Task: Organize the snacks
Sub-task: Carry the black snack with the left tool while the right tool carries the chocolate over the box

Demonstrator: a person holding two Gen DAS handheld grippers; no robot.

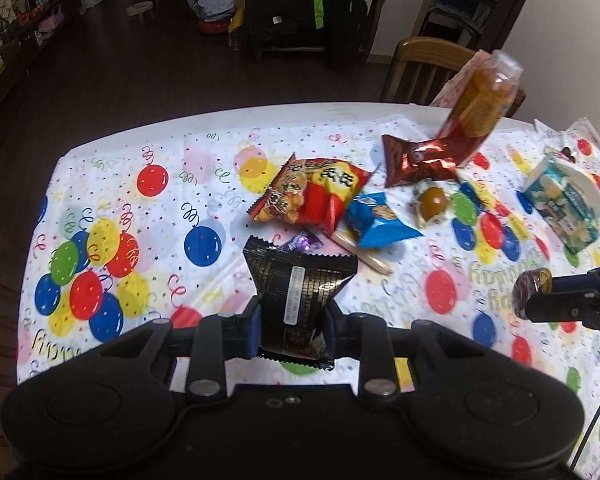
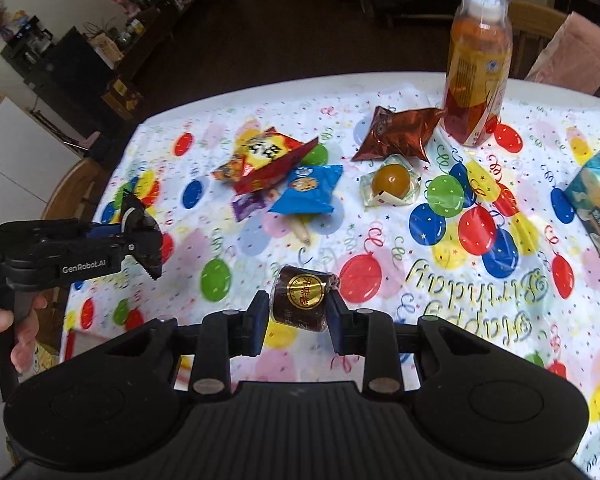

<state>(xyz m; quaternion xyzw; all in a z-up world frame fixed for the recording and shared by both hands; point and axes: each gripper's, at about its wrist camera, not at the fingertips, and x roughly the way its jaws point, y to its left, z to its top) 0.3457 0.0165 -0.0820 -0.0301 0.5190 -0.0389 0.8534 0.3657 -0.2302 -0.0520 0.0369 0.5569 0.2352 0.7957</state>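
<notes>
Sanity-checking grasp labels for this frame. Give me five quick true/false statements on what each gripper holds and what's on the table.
1. The left gripper is shut on a black snack packet. True.
2. The right gripper is open and holds nothing. False: it is shut on a round dark snack with a gold sticker.
3. The orange drink bottle lies on its side. False: it stands upright on the balloon tablecloth.
4. The blue cookie packet lies beside the red snack bag. True.
5. The brown foil packet is held in a gripper. False: it lies on the tablecloth near the bottle.
</notes>
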